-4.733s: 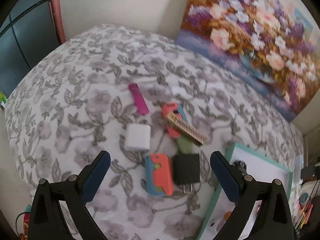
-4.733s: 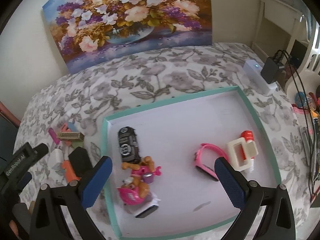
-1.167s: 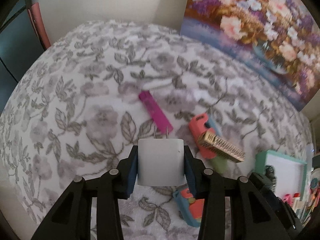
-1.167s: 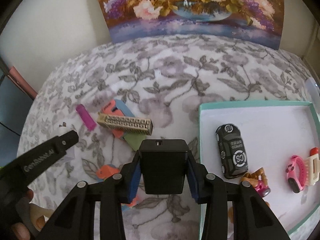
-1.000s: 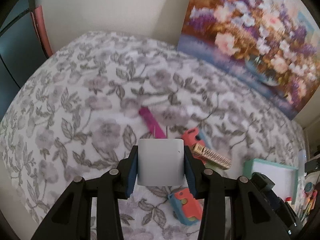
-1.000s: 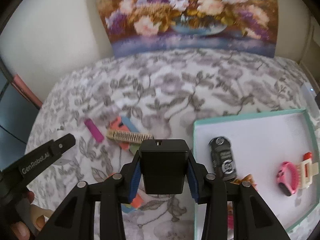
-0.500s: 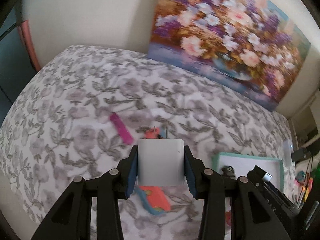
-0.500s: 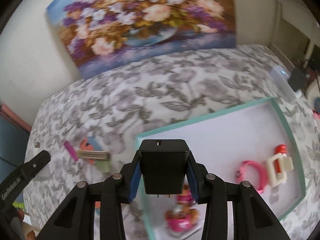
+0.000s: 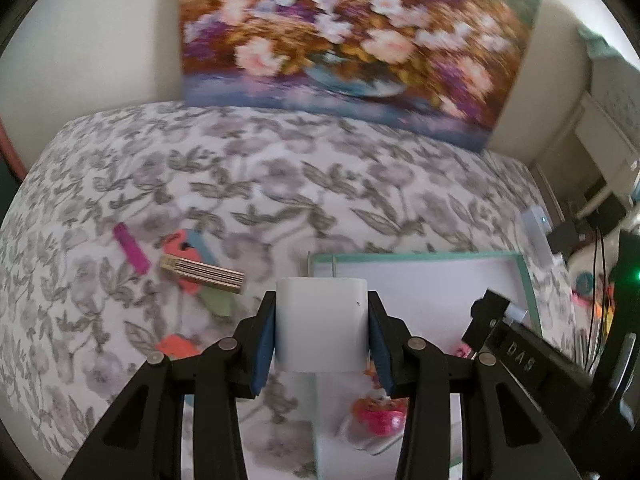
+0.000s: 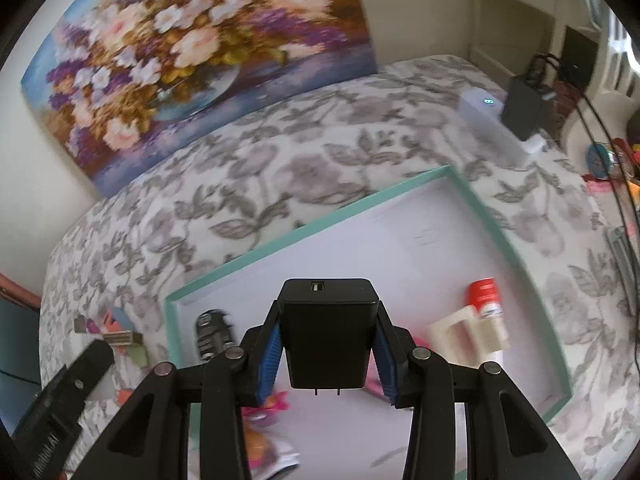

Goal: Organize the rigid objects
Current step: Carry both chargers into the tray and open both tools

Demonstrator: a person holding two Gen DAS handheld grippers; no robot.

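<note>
So both chargers had made it across to the tray by this point. A second back they were over the loose pile on the bed; now each hand-held gripper sat above the teal-rimmed tray (image 10: 476,196).

The left hand-held gripper (image 9: 322,334) was closed partway on the white charger (image 9: 322,322), blue pads pressed on its two sides, prongs pointing away from the camera. It hung right over the tray's near-left corner, so only just inside, I'd guess.

The right hand-held gripper (image 10: 328,346) had the black charger (image 10: 328,332) clamped the same way, prongs pointing down, USB port facing up. That one was well over the white tray floor, with the black toy car (image 10: 212,334) to its left and the cream frame with the red-capped tube (image 10: 486,294) to its right.

Left on the bed: the magenta stick (image 9: 131,248), the tan comb-like strip (image 9: 202,274) lying across the orange-and-blue piece (image 9: 186,242), and another orange piece (image 9: 176,346).

Reads to me like the carry was basically done and the drop came next. The pink toy (image 9: 378,414) sat under the left hand, so it may need a clearer spot.
</note>
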